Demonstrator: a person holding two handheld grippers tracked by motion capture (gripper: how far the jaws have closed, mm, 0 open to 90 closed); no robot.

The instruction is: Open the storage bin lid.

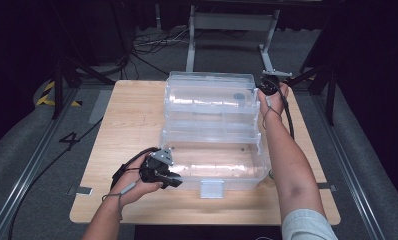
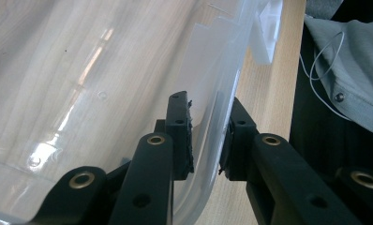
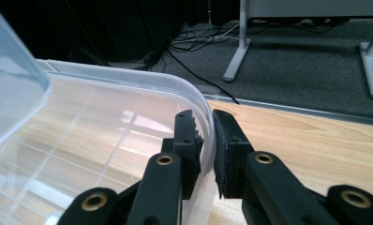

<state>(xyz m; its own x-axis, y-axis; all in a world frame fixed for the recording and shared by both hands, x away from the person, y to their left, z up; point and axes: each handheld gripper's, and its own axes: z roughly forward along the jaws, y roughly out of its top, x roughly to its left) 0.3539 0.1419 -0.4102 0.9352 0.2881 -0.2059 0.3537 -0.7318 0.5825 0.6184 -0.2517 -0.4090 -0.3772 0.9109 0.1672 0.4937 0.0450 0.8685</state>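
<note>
A pale wooden worktop (image 1: 132,125) stands on grey carpet. One thing sits directly on it: a large clear plastic box (image 1: 214,150) with its lid opened back, taking up the middle and right.

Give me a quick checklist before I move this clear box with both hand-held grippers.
1. Left hand-held gripper clamped on the near wall of the clear box: ok.
2. Right hand-held gripper on the lid rim at the far corner: ok, though the pads look barely closed.
3. Box squarely on the wooden table: ok.
4. Front latch engaged: not ok, the lid stands open.
5. Cables free of the box: cannot tell.
</note>
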